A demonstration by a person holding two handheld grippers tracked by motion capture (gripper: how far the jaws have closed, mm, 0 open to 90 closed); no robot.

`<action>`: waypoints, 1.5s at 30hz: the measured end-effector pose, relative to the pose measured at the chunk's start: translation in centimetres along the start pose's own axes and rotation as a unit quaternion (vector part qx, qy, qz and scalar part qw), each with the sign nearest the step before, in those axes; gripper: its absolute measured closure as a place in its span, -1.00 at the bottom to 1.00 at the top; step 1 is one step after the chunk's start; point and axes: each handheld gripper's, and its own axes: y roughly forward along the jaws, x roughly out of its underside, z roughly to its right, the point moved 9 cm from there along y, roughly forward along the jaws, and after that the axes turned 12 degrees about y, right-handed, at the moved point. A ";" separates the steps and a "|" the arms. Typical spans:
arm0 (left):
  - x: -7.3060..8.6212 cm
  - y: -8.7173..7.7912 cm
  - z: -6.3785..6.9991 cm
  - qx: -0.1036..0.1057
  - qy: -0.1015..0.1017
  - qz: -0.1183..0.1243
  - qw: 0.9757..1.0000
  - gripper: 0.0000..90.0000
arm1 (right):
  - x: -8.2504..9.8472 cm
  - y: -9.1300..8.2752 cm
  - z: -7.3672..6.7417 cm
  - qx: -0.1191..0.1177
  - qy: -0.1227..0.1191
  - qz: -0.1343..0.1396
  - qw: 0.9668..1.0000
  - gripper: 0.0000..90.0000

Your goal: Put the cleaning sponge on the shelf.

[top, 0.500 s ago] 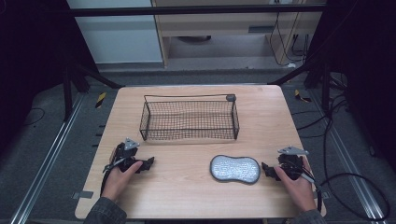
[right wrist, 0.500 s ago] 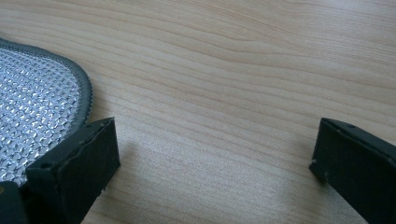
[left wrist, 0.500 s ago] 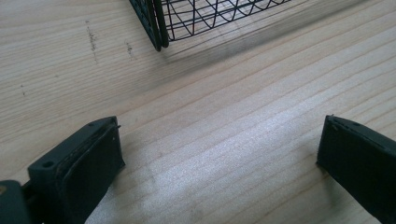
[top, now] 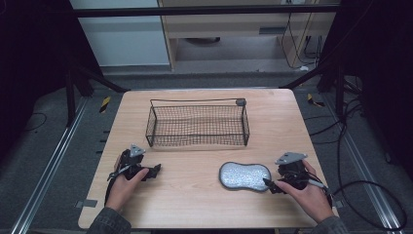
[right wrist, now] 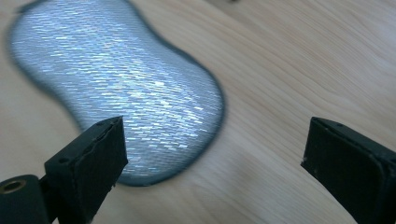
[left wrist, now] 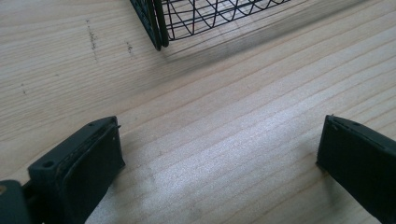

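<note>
No readable text, label, brand, number or sign appears anywhere.

Location: lab recording station.
I see a lone wooden worktop [top: 204, 195] inside a black metal frame [top: 204, 9], floor rails [top: 46, 180] on both sides, loose cables [top: 360, 190] on grey carpet, and yellow-black tape markers [top: 104, 104].

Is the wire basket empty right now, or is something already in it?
Empty. In the high view the wire basket stands upright and only the table shows through its mesh floor; the silver pad lies outside it.
</note>
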 end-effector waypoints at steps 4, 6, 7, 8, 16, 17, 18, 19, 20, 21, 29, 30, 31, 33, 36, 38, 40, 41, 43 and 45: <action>0.0 0.0 0.0 0.000 0.000 0.000 1.000 -1.00 | -1.0 -0.2 -2.1 -0.027 -0.055 -0.028 0.998 -0.84; 0.0 0.0 0.0 0.000 0.000 0.000 1.000 -1.00 | -1.7 0.0 -3.1 -0.037 -0.092 -0.044 0.994 -0.84; 0.0 0.0 0.0 0.000 0.000 0.000 1.000 -1.00 | -2.2 0.3 -3.9 -0.047 -0.122 -0.065 0.989 -0.83; 0.0 0.0 0.0 0.000 0.000 0.000 1.000 -1.00 | -2.4 0.4 -4.2 -0.051 -0.138 -0.078 0.986 -0.82; 0.0 0.0 0.0 0.001 0.000 0.000 1.000 -1.00 | -3.9 2.1 -5.2 -0.074 -0.199 -0.133 0.968 -0.82; 0.0 0.0 0.0 0.001 0.000 0.000 1.000 -1.00 | -3.9 2.1 -5.2 -0.074 -0.199 -0.133 0.968 -0.82; 0.0 0.0 0.0 0.000 0.000 0.000 1.000 -1.00 | -4.0 2.3 -5.3 -0.078 -0.204 -0.136 0.966 -0.82; 0.0 0.0 0.0 0.001 0.001 0.000 1.000 -1.00 | -3.9 2.5 -5.4 -0.082 -0.203 -0.138 0.966 -0.82; 0.0 0.0 0.0 0.001 0.000 0.000 1.000 -1.00 | -3.9 2.7 -5.5 -0.083 -0.205 -0.141 0.965 -0.82; 0.0 0.0 0.0 0.001 0.001 0.000 1.000 -1.00 | -3.9 2.8 -5.6 -0.086 -0.209 -0.145 0.963 -0.82; 0.0 0.0 0.0 0.002 0.002 0.000 1.000 -1.00 | -3.5 4.1 -6.3 -0.103 -0.240 -0.183 0.948 -0.83; 0.0 0.0 0.0 0.002 0.002 0.000 1.000 -1.00 | -3.7 4.5 -6.4 -0.103 -0.246 -0.184 0.946 -0.83; 0.0 0.0 0.0 0.002 0.002 0.000 1.000 -1.00 | -3.7 4.6 -6.4 -0.102 -0.245 -0.187 0.946 -0.84; 0.0 0.0 0.0 0.002 0.002 0.000 1.000 -1.00 | -3.8 4.7 -6.4 -0.103 -0.245 -0.188 0.946 -0.84; 0.0 0.0 0.0 0.003 0.002 0.001 1.000 -1.00 | -3.7 5.2 -6.6 -0.111 -0.250 -0.200 0.941 -0.84; 0.0 0.0 0.0 0.003 0.002 0.001 1.000 -1.00 | -3.7 5.5 -6.6 -0.112 -0.257 -0.200 0.939 -0.85; 0.0 0.0 0.0 0.003 0.002 0.001 1.000 -1.00 | -3.7 5.6 -6.6 -0.115 -0.260 -0.202 0.937 -0.85; 0.0 0.0 0.0 0.003 0.002 0.001 1.000 -1.00 | -3.7 5.7 -6.6 -0.114 -0.258 -0.205 0.937 -0.85; 0.0 0.0 0.0 0.003 0.003 0.001 1.000 -1.00 | -3.7 6.1 -6.6 -0.113 -0.261 -0.209 0.936 -0.85; 0.0 0.0 0.0 0.003 0.003 0.001 1.000 -1.00 | -3.6 6.3 -6.7 -0.116 -0.263 -0.213 0.934 -0.84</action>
